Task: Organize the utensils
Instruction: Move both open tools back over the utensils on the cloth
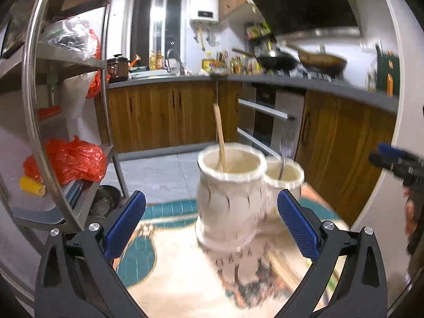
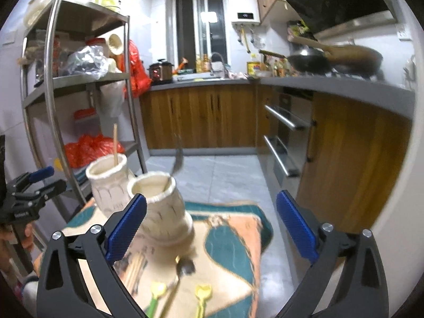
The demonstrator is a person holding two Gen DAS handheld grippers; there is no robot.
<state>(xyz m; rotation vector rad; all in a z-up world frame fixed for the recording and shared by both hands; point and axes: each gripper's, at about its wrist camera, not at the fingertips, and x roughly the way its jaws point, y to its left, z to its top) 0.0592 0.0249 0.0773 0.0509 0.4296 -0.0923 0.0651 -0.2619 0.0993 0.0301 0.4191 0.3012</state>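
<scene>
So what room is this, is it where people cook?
Yes, it looks like a home kitchen. Two woks sit on a stove under a black range hood, there is a sink with a tap by the window, and wooden cabinets run under the grey counter.

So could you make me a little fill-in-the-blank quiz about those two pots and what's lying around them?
1. The wooden stick stands in the ___ pot as the left camera sees it.
2. The far pot holds a metal ___.
3. The left tool is ___, gripping nothing.
4. On the cloth, the metal spoon lies between two ___ spoons.

Missing words: near; fork; open; yellow
</scene>
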